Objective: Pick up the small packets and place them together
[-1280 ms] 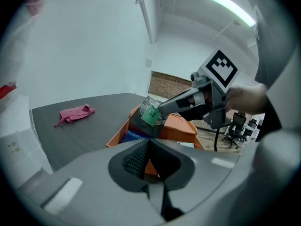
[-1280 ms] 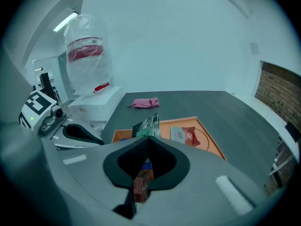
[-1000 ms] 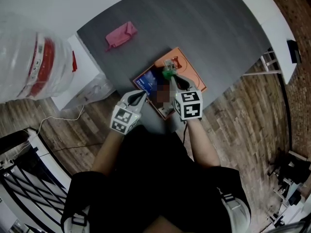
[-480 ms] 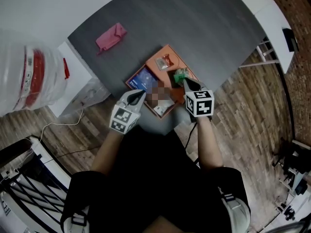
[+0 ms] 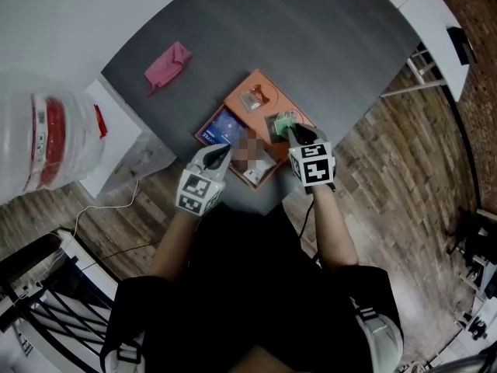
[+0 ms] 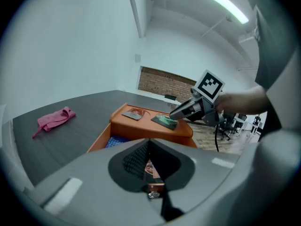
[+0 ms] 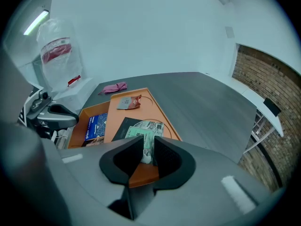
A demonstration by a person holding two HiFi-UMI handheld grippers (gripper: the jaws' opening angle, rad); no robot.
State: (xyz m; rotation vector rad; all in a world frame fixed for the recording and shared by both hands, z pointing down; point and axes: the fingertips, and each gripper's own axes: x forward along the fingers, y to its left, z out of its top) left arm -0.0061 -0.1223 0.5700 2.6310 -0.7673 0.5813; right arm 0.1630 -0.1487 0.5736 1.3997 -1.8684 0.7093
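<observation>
Having just eased right tool (image 7: 146, 144) open round green packet (image 7: 141, 132) on tray (image 7: 157, 105): red packet (image 7: 129, 101) near at eleven o'clock; left tool (image 5: 226, 151) clenched, farther.

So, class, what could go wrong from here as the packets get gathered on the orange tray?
1. The jaws of the right hand-held gripper have just been opening with the green packet between them; a careless withdrawal might drag it off the tray.
2. The left hand-held gripper is shut on a brown packet; it could slip before reaching the tray.
</observation>
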